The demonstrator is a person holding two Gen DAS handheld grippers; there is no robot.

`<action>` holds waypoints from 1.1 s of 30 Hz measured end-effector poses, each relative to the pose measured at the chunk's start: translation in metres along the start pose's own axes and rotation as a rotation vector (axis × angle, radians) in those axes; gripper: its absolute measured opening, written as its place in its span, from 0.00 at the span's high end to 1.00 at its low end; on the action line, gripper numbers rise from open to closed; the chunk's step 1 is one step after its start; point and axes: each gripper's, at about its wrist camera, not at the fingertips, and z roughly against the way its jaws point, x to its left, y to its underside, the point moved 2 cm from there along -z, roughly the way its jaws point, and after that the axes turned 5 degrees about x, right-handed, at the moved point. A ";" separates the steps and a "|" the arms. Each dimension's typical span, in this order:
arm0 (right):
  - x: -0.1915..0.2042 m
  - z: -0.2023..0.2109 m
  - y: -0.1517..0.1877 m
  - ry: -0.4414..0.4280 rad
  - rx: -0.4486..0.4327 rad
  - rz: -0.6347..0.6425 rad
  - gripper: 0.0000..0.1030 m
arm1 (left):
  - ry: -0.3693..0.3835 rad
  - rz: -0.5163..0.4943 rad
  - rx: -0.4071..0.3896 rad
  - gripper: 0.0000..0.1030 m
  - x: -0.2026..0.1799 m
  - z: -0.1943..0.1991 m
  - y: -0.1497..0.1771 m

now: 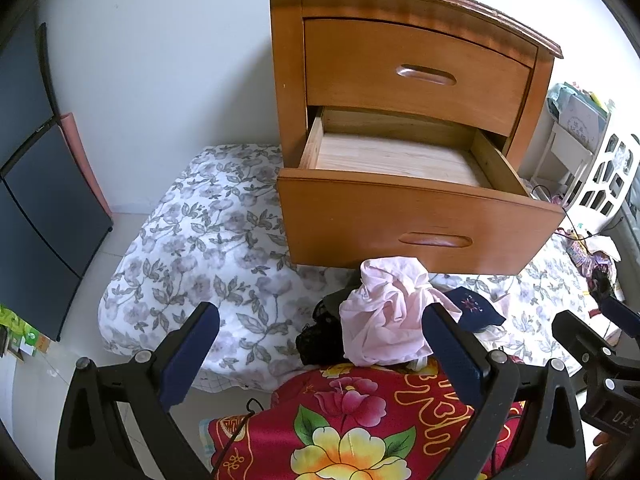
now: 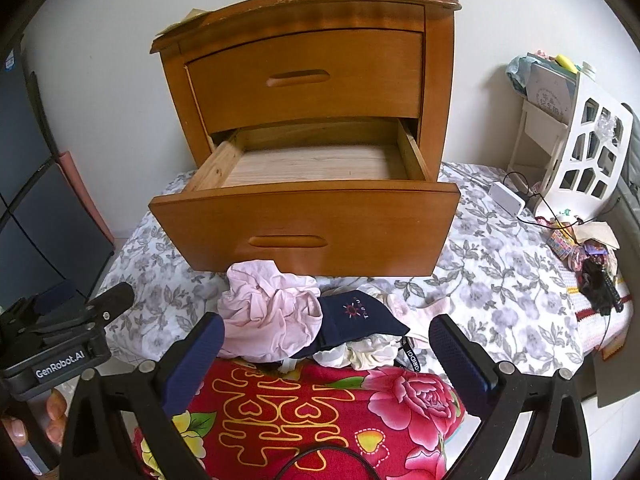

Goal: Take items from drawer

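A heap of crumpled clothing lies on a grey-and-white floral quilt directly below the pulled-out lower drawer of an orange-brown wooden nightstand, the drawer's pale plank floor bare. In the left wrist view the left gripper, black-framed with dark blue textured pads, stands spread wide and holds nothing; a wrinkled pale pink soft-fabric garment sits just ahead of it, nearer its right-hand finger, with a black lacy piece touching the pink cloth on the left and a navy blue cloth with a small embroidered emblem on the right. In the right wrist view the right gripper is likewise splayed and empty, the same pink garment and navy cloth lying between and just beyond its fingertips, cream-white crumpled fabric tucked under the navy piece. The navy cloth's long axis runs roughly left to right across that view; the pink bundle is a rounded lump with no clear direction. A glossy red blanket printed with pink and yellow flowers lies beneath both grippers, touching the near edge of the heap. The drawer front is smooth, curved, with an oval recessed handle.
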 end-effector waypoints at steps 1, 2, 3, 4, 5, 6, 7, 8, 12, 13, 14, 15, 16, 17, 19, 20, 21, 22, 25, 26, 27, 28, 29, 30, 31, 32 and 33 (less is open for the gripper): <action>0.000 0.000 0.000 0.000 0.000 0.000 0.00 | -0.001 0.001 0.000 0.02 0.000 0.000 0.000; 0.000 0.000 0.000 0.001 0.000 -0.001 0.00 | 0.000 0.001 0.001 0.02 0.000 0.000 0.000; 0.000 0.000 0.000 0.000 0.000 -0.001 0.00 | -0.001 0.002 0.001 0.02 0.000 0.000 0.000; 0.000 0.000 0.000 0.000 0.001 -0.001 0.00 | -0.004 0.002 0.001 0.02 0.000 0.000 0.000; 0.000 0.000 0.000 0.000 0.001 -0.002 0.00 | -0.005 0.003 0.001 0.02 0.000 0.000 0.000; 0.000 0.000 0.000 0.001 0.001 -0.003 0.00 | -0.006 0.003 0.001 0.02 0.001 0.000 0.000; 0.000 -0.001 0.000 0.001 0.002 -0.003 0.00 | -0.007 0.003 0.001 0.02 0.001 0.000 0.000; 0.000 -0.001 0.000 0.001 0.002 -0.003 0.00 | -0.006 0.003 0.002 0.02 0.001 0.000 0.000; 0.000 0.000 0.000 0.001 0.001 -0.001 0.00 | -0.006 0.003 0.004 0.02 0.001 -0.001 -0.001; 0.000 0.000 0.000 0.001 0.000 -0.002 0.00 | -0.006 0.001 0.005 0.02 0.001 0.000 0.000; 0.000 -0.001 0.000 0.002 0.001 -0.003 0.00 | -0.008 0.002 0.005 0.02 0.000 -0.001 -0.001; 0.000 0.000 0.000 0.002 0.001 -0.004 0.00 | -0.008 0.002 0.007 0.02 0.001 -0.001 -0.001; 0.000 0.000 0.000 0.002 0.002 -0.004 0.00 | -0.008 0.004 0.008 0.02 0.002 -0.001 0.000; 0.000 -0.001 0.000 0.002 0.002 -0.005 0.00 | -0.008 0.006 0.009 0.02 0.002 -0.001 0.000; -0.001 -0.001 0.000 0.003 0.003 -0.006 0.00 | -0.013 0.008 0.009 0.02 0.003 -0.001 0.000; -0.001 -0.001 0.000 0.002 0.003 -0.005 0.00 | -0.016 0.010 0.009 0.02 0.003 -0.001 -0.001; -0.001 -0.001 0.000 0.002 0.002 -0.004 0.00 | -0.017 0.011 0.010 0.02 0.003 -0.002 -0.001; -0.001 -0.001 0.000 0.002 0.002 -0.004 0.00 | -0.017 0.013 0.010 0.02 0.004 -0.001 0.000; 0.000 -0.001 0.001 0.003 0.003 -0.005 0.00 | -0.016 0.011 0.012 0.02 0.004 -0.002 -0.001; 0.000 -0.001 0.001 0.003 0.002 -0.006 0.00 | -0.016 0.011 0.012 0.02 0.004 -0.002 -0.001; 0.000 -0.001 0.000 0.002 0.002 -0.005 0.00 | -0.016 0.010 0.014 0.02 0.004 -0.003 -0.001; 0.000 -0.001 0.000 0.003 0.002 -0.005 0.00 | -0.016 0.009 0.015 0.02 0.004 -0.003 -0.001; 0.000 -0.001 0.001 0.003 0.002 -0.005 0.00 | -0.017 0.009 0.016 0.02 0.004 -0.003 -0.001; 0.000 -0.001 0.000 0.002 0.002 -0.005 0.00 | -0.016 0.010 0.016 0.02 0.004 -0.003 -0.001; 0.000 -0.001 0.000 0.002 0.003 -0.004 0.00 | -0.015 0.010 0.017 0.02 0.004 -0.003 -0.001; 0.000 -0.001 0.000 0.003 0.002 -0.004 0.00 | -0.015 0.011 0.018 0.02 0.004 -0.003 -0.001; 0.000 -0.001 0.000 0.003 0.003 -0.004 0.00 | -0.015 0.011 0.018 0.02 0.004 -0.003 -0.001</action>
